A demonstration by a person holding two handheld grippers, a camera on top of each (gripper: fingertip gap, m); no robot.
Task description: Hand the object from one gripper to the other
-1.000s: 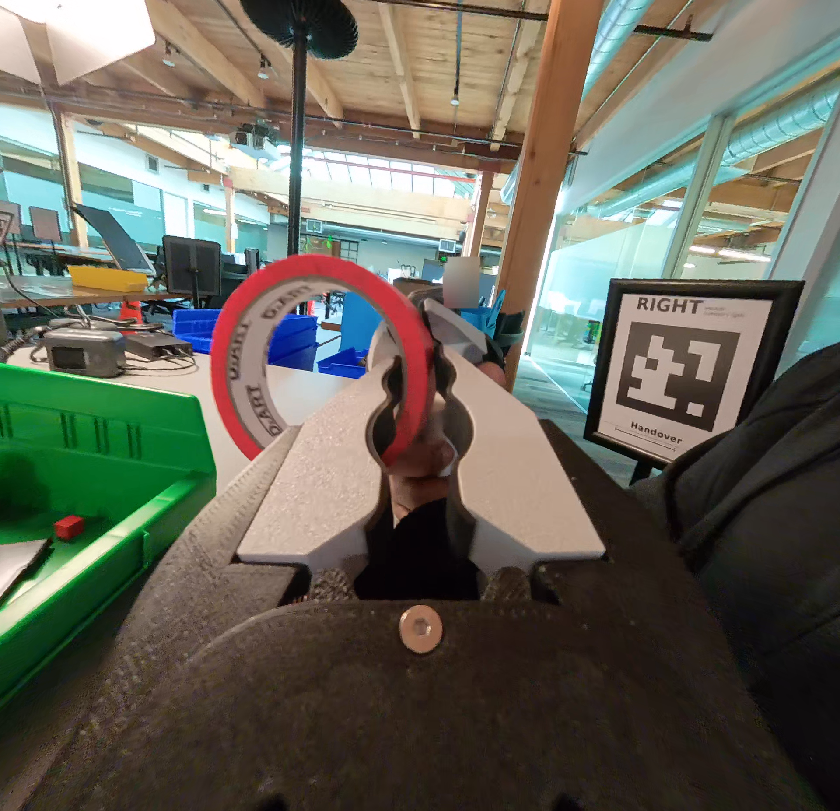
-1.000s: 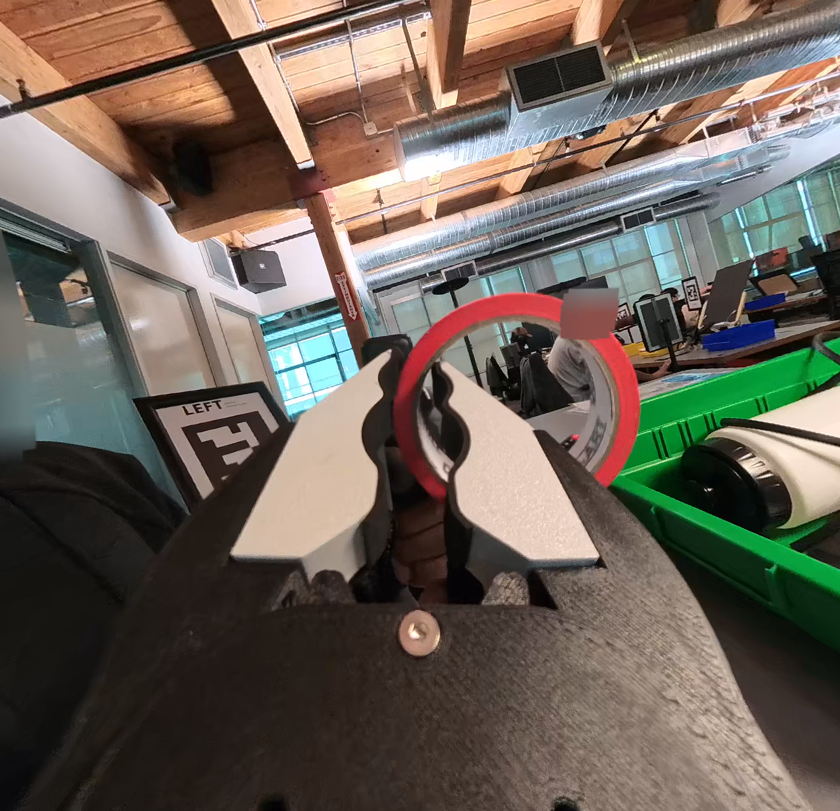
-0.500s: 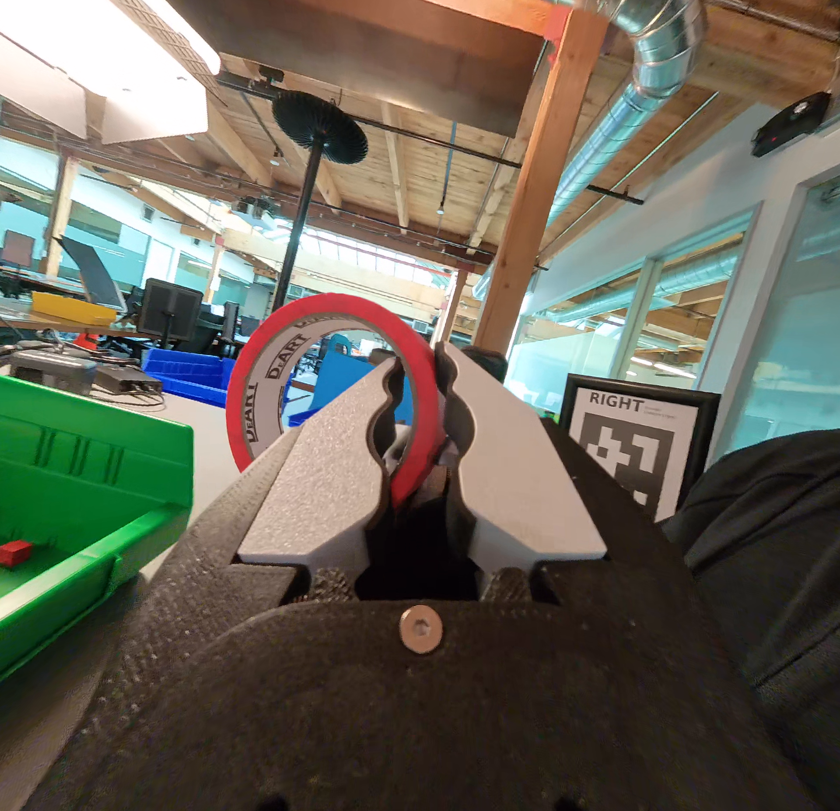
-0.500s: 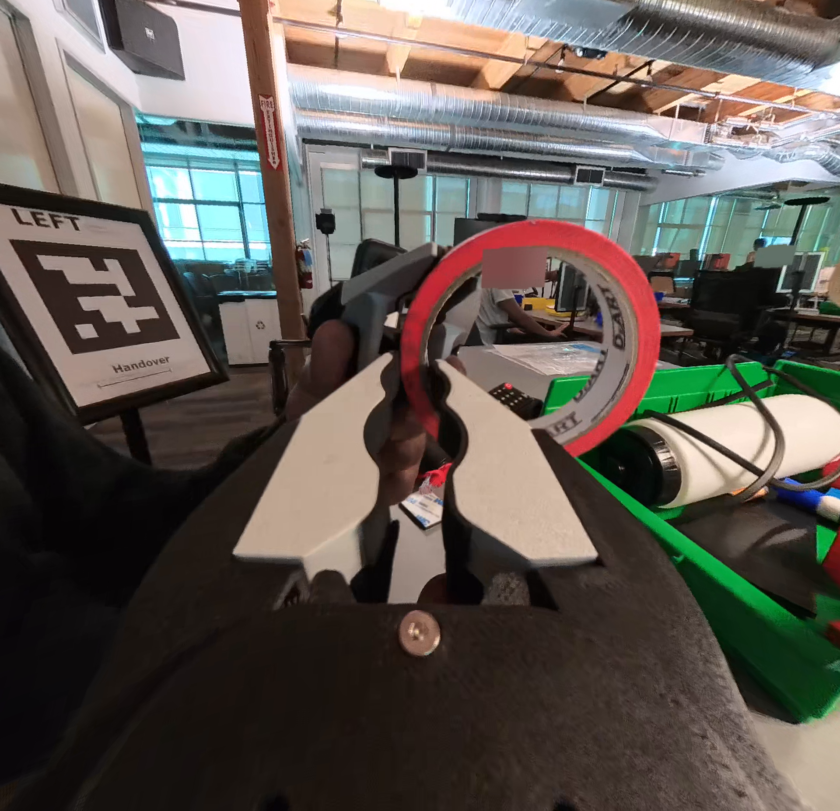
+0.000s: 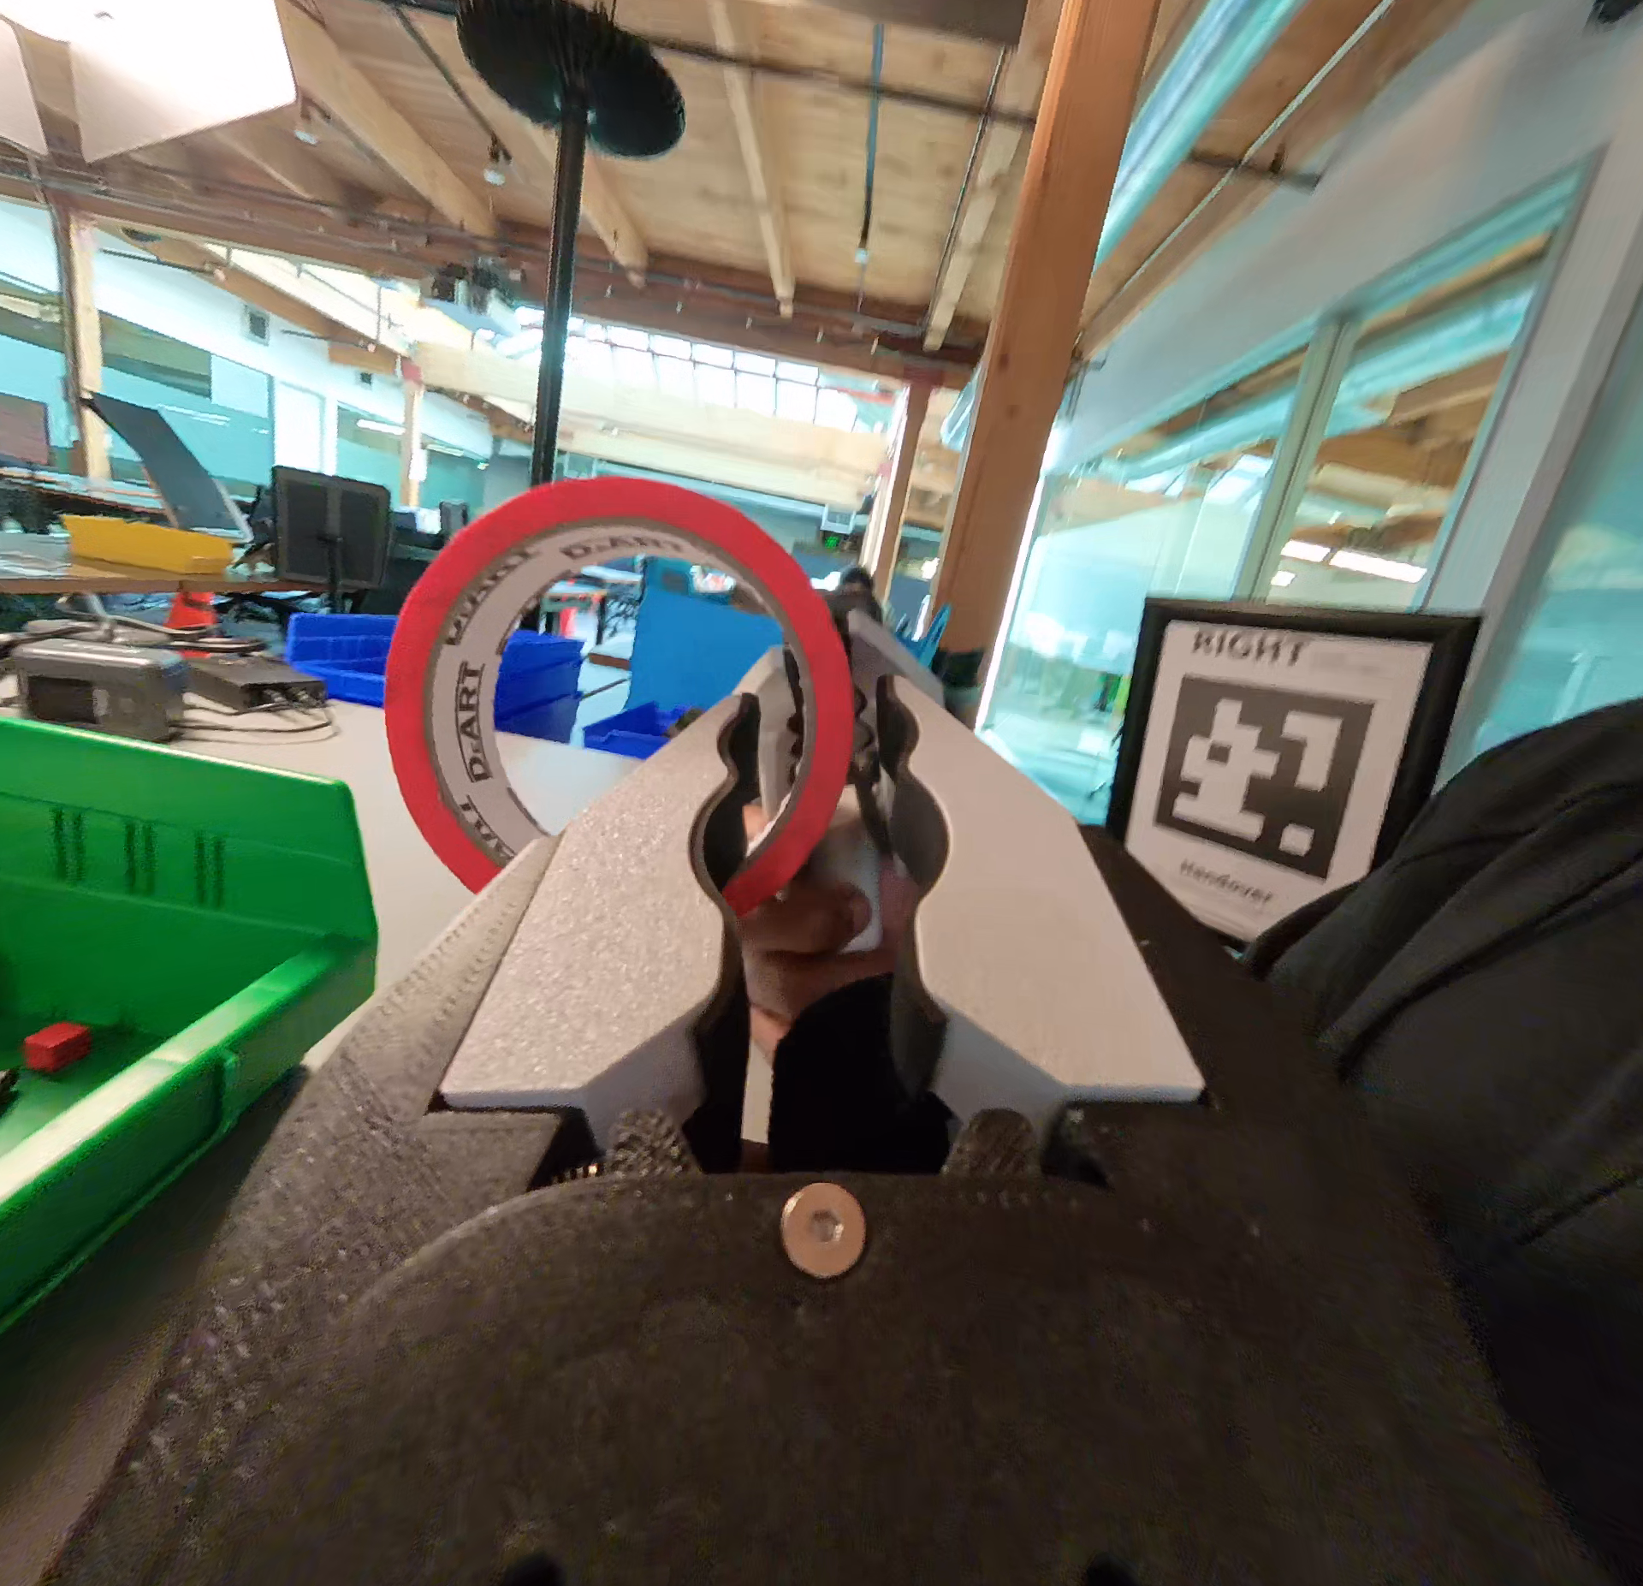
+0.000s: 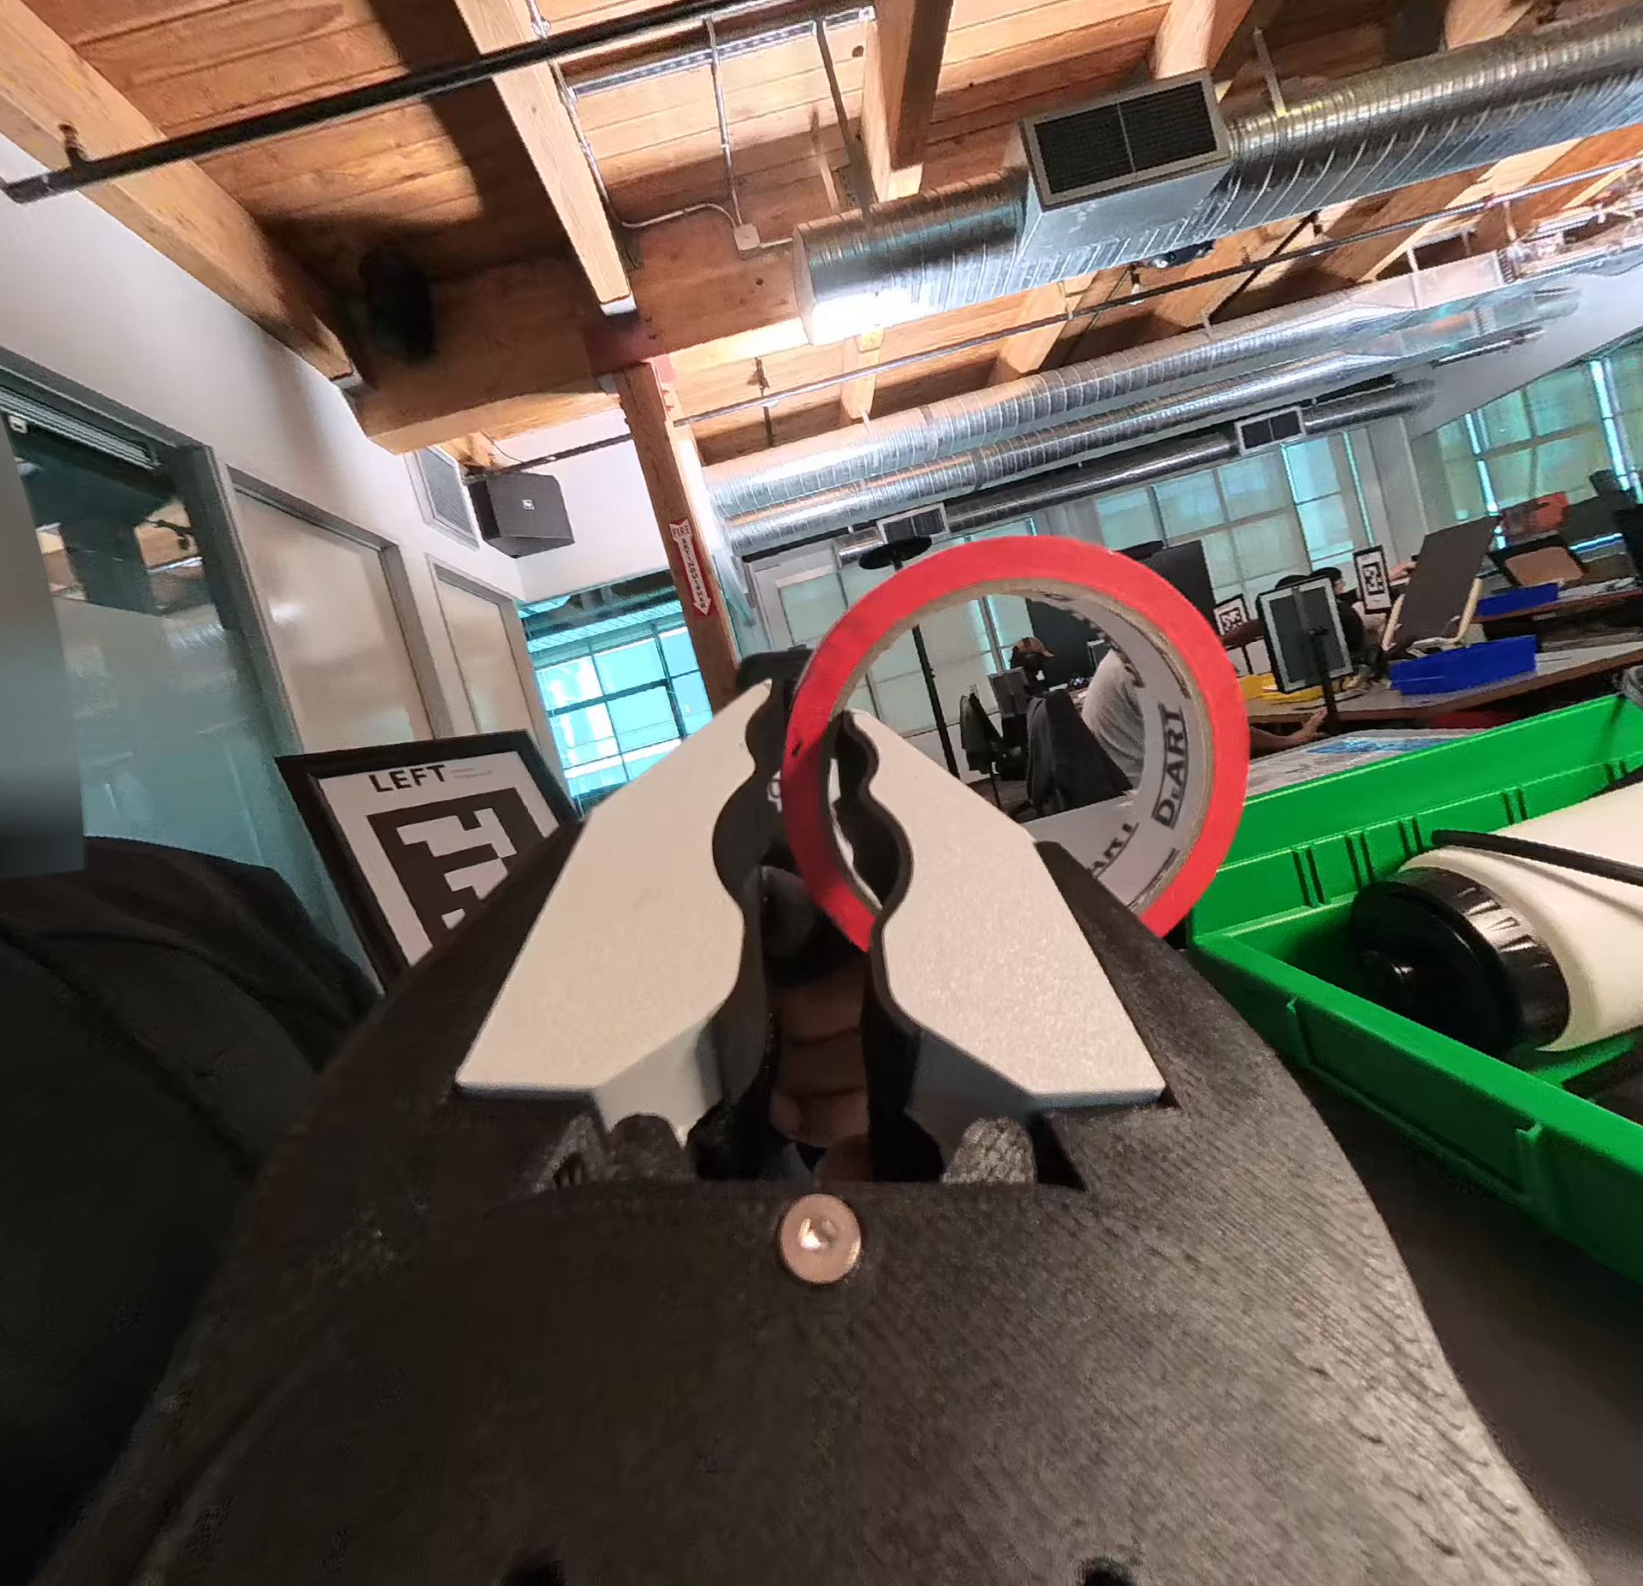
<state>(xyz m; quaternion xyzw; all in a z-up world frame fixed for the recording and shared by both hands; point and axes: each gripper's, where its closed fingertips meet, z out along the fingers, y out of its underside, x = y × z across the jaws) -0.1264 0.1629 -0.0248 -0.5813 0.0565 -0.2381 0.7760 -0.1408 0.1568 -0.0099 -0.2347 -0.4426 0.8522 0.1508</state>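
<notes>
A red tape roll point(image 5: 613, 501) is held up in the air between both grippers. In the left wrist view my left gripper point(image 5: 818, 690) has its jaws apart, with the roll's edge passing between them without being pinched. The right gripper's grey fingertips point(image 5: 858, 645) show just beyond, clamped on the same edge. In the right wrist view my right gripper point(image 6: 809, 707) is shut on the rim of the tape roll point(image 6: 1013, 561). A dark part of the left gripper point(image 6: 763, 667) shows just behind it. A hand shows low between the fingers in both views.
A green bin point(image 5: 178, 832) with a small red block point(image 5: 55, 1045) lies to the left. The right wrist view shows a green bin point(image 6: 1422, 796) holding a white roll with a black end cap point(image 6: 1511, 921). Framed marker signs point(image 5: 1262, 770) point(image 6: 444, 823) and a dark sleeve point(image 5: 1467, 921) stand close. Both grippers' tips are close together, under 4 cm apart.
My left gripper's jaws have parted from the tape roll, which they clamped before. My right gripper stays shut on it. Both views tilted, then swung back.
</notes>
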